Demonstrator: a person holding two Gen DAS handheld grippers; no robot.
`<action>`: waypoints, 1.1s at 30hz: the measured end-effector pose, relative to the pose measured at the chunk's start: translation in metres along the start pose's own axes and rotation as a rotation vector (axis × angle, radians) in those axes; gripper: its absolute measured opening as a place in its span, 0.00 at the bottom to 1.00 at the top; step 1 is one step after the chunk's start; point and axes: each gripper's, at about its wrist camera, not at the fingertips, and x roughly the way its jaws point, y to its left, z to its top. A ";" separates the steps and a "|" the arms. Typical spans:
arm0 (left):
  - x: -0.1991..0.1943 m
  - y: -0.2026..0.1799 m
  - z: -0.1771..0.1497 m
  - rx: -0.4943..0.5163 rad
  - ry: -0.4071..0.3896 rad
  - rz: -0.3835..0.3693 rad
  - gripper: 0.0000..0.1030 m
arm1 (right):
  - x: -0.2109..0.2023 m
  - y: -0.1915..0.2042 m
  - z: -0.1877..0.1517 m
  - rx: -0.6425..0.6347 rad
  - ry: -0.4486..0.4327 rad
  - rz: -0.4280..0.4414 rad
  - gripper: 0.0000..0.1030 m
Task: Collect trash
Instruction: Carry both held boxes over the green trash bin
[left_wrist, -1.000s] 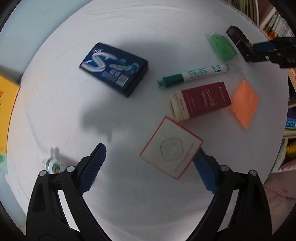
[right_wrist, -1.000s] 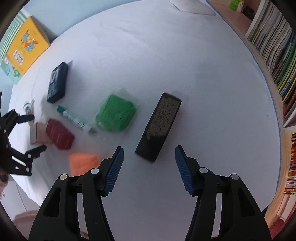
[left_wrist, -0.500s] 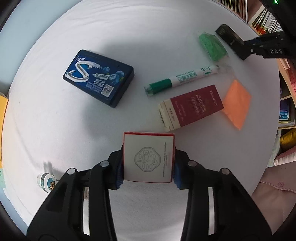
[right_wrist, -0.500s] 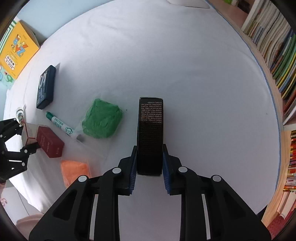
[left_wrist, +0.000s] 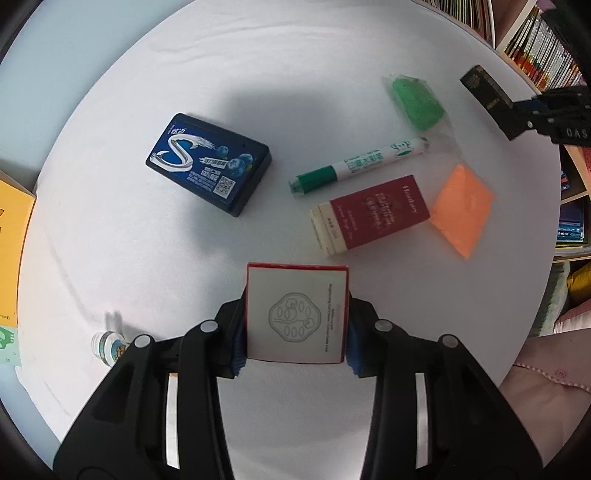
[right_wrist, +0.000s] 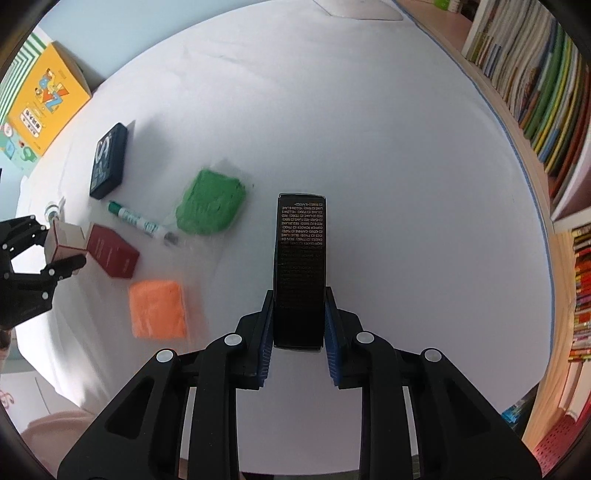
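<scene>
A: Left wrist view?
B: The left gripper points down, jaws clamped on the white red-edged box; a second ago they stood wide around it. At 1 o'clock lie the maroon box, green marker and orange packet; the blue gum pack at 11.

A: Right wrist view?
B: The right gripper points down too, jaws squeezing the black box, which earlier lay loose on the white table. The green packet sits at 10 o'clock.
</scene>
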 end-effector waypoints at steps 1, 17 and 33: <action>-0.002 -0.008 0.001 0.000 0.000 0.004 0.37 | 0.001 -0.001 -0.003 0.001 -0.002 0.001 0.24; -0.030 -0.098 -0.005 0.068 -0.038 0.019 0.37 | -0.029 -0.023 -0.082 0.032 -0.050 0.004 0.24; -0.029 -0.201 -0.025 0.192 -0.056 -0.021 0.37 | -0.060 -0.061 -0.189 0.128 -0.070 -0.006 0.24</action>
